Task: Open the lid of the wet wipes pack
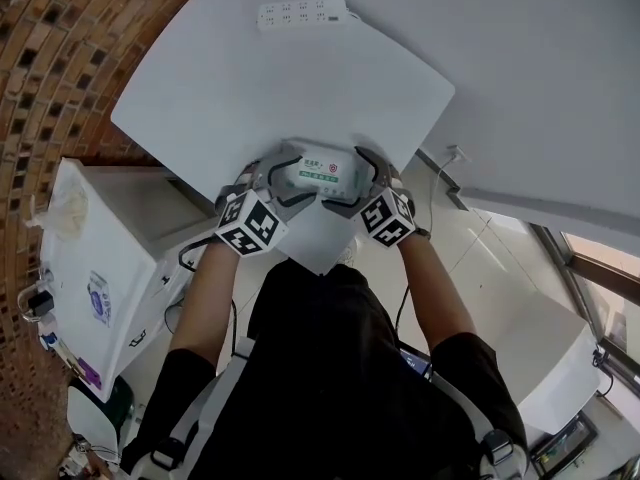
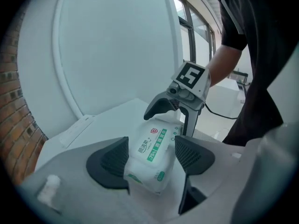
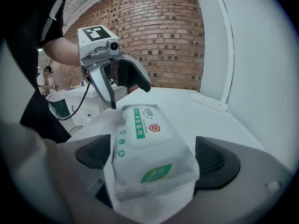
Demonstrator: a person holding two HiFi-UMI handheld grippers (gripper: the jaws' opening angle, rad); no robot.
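Wet wipes pack (image 1: 318,173), soft white plastic, rounded lid (image 3: 149,129) flat, left gripper (image 2: 150,160) and right gripper (image 3: 156,155) spread wide around it

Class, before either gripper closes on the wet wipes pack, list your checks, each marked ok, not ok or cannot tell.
1. Wet wipes pack lies flat on the white table, lid side up: ok.
2. Lid is shut flat: ok.
3. Left gripper open, one end of pack between its jaws: ok.
4. Right gripper open, other end between its jaws: ok.
5. Pack held steady: not ok, neither gripper presses it.
6. Lid's opening tab located: cannot tell.
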